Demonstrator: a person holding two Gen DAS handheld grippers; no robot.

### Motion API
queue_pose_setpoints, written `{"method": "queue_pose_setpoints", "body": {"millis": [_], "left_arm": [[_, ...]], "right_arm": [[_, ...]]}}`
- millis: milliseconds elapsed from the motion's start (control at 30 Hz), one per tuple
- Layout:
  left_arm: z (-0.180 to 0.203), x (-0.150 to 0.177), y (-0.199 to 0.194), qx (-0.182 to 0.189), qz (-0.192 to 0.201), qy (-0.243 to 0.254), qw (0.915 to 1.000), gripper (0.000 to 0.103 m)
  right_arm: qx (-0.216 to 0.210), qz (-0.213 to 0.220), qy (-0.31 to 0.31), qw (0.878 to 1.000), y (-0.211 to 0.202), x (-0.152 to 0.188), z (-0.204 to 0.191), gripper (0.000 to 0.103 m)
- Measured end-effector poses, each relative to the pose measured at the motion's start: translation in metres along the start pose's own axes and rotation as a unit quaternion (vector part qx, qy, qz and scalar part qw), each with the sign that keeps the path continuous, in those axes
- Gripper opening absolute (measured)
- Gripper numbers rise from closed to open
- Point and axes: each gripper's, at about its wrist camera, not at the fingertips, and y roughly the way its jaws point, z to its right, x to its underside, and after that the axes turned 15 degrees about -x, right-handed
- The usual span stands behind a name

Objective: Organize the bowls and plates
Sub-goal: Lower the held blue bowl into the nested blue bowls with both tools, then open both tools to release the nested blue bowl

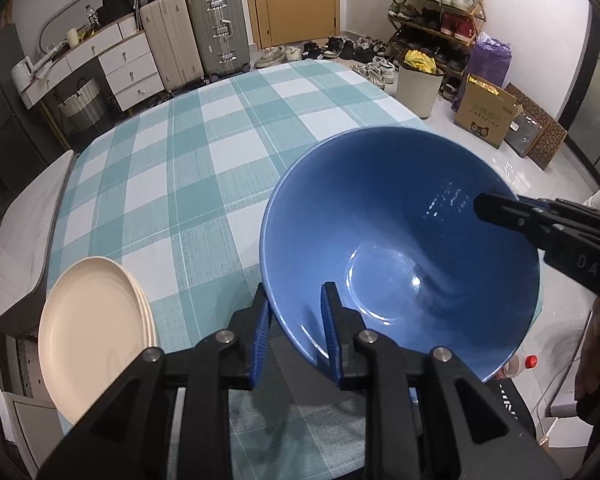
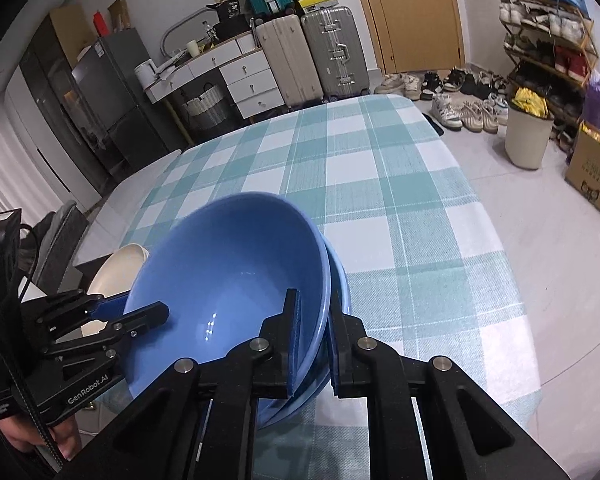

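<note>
Two blue bowls sit nested and tilted over the table's near edge; the inner bowl leans inside the outer bowl. My right gripper is shut on their right rims, one finger inside and one outside. My left gripper straddles the opposite rim, with a gap showing between the inner pad and the bowl wall, so it is open. A stack of beige plates lies on the table's near left corner, left of the bowls.
The table has a teal checked cloth. A padded chair stands at its left side. A red-capped bottle sits low on the right. A bin, shoes and suitcases stand beyond.
</note>
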Motion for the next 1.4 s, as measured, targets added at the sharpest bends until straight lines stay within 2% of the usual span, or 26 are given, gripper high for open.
{"method": "queue_pose_setpoints", "body": {"millis": [300,667,1033,1267,1300,1400], "left_arm": [[0.004,-0.001,0.006,-0.002,-0.004,0.015,0.9999,0.024],[0.005,-0.003,0.018,-0.001,-0.01,0.022,0.9997,0.026],[0.004,-0.007,0.024,0.015,-0.02,0.025,0.9994,0.027],[-0.005,-0.01,0.025,0.031,-0.02,0.004,0.9993,0.027],[-0.006,-0.01,0.025,0.032,-0.019,0.0,0.9993,0.028],[-0.011,-0.012,0.025,0.028,-0.015,-0.01,0.9995,0.042]], "right_arm": [[0.01,0.009,-0.019,1.0,-0.004,0.001,-0.002,0.012],[0.0,0.015,-0.032,0.999,-0.008,-0.002,-0.003,0.013],[0.002,0.021,-0.039,0.999,-0.007,-0.005,-0.003,0.013],[0.003,0.04,-0.031,0.999,-0.016,-0.012,0.005,0.013],[0.001,0.039,-0.031,0.999,-0.016,-0.013,0.006,0.013],[0.002,0.041,-0.032,0.999,-0.016,-0.014,0.007,0.013]]}}
